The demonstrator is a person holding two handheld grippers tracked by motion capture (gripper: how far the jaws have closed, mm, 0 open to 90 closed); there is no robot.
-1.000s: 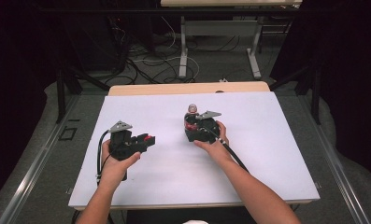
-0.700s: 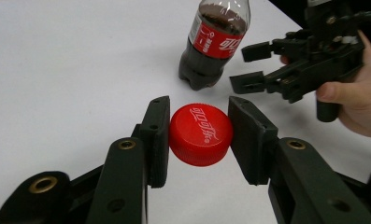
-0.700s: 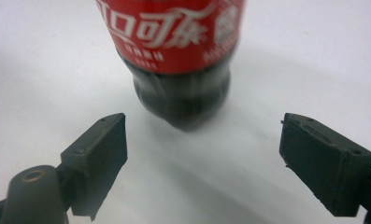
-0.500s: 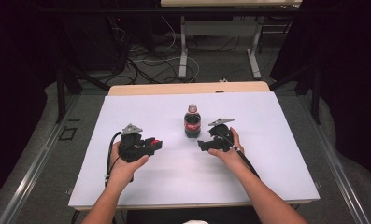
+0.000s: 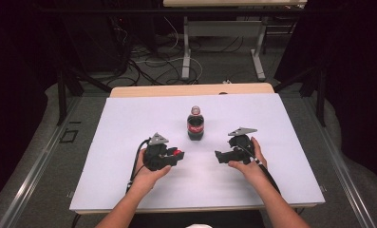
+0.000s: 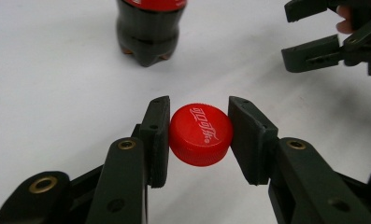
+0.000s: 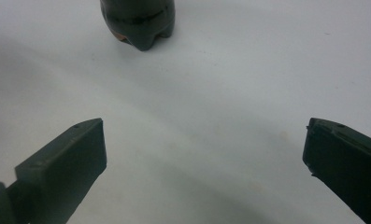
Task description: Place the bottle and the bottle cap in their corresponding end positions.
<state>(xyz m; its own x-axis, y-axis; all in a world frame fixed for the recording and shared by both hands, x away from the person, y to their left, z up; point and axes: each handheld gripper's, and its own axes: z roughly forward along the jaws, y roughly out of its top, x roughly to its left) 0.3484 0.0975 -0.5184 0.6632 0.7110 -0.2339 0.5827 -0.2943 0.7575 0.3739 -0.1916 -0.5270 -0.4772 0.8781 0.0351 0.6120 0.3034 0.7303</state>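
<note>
L black two-jaw gripper (image 5: 173, 156) sat w/ jaws clamped on a small red ribbed plastic screw cap (image 6: 201, 134), held low over the white desk (image 5: 105, 180) left of centre. Upright dark cola bottle w/ red label, neck uncapped (image 5: 195, 124), stood mid-desk, beyond and between both grippers, slightly nearer L. R black gripper (image 5: 222, 156) was spread wide, holding nothing, pointing inward. Cap likely had to go up and fwd onto the bottle's vertical neck.

Small dark cola bottle with a red label (image 5: 195, 124) stands upright and uncapped mid-tabletop, toward the far edge. Its red plastic screw cap (image 6: 201, 134) is off, pinched in the left gripper (image 6: 199, 140).
</note>
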